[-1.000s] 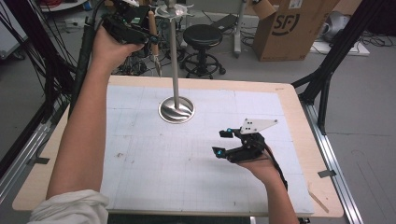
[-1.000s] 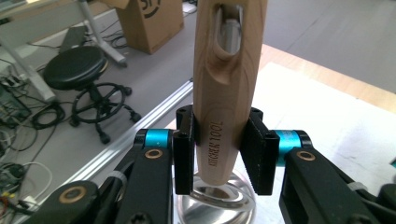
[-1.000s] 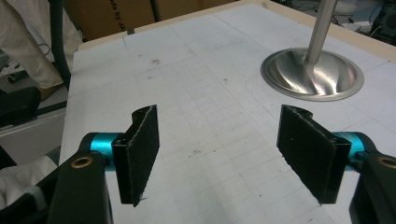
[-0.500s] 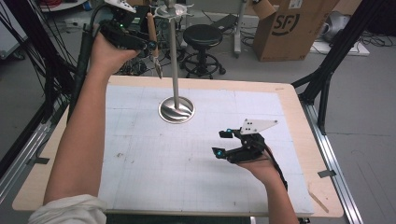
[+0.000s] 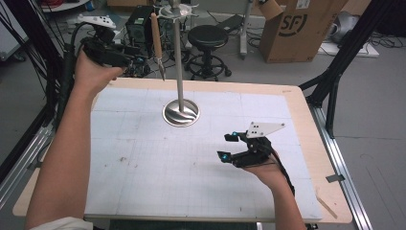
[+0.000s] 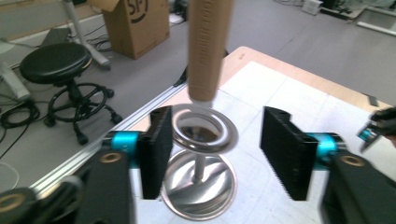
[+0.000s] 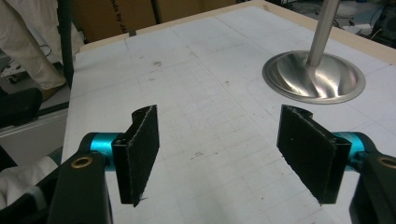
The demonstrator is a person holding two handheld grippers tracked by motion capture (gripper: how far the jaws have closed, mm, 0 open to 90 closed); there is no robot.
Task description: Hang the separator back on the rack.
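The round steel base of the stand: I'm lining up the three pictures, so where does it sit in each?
High view: the steel base sits on the white mat, centre-left, beyond the right gripper.
Left gripper view: bottom centre, between the open jaws, under the hanging wooden handle.
Right gripper view: upper right, beyond the open jaws.
Shared landmark: the pole rising from the base.

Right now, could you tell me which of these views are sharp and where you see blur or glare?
High view: fairly sharp, with bright streaks on the stand's round metal base. Left gripper view: soft, the hanging wooden handle and metal ring blurred between the open jaws. Right gripper view: crisp, with glare on the base.
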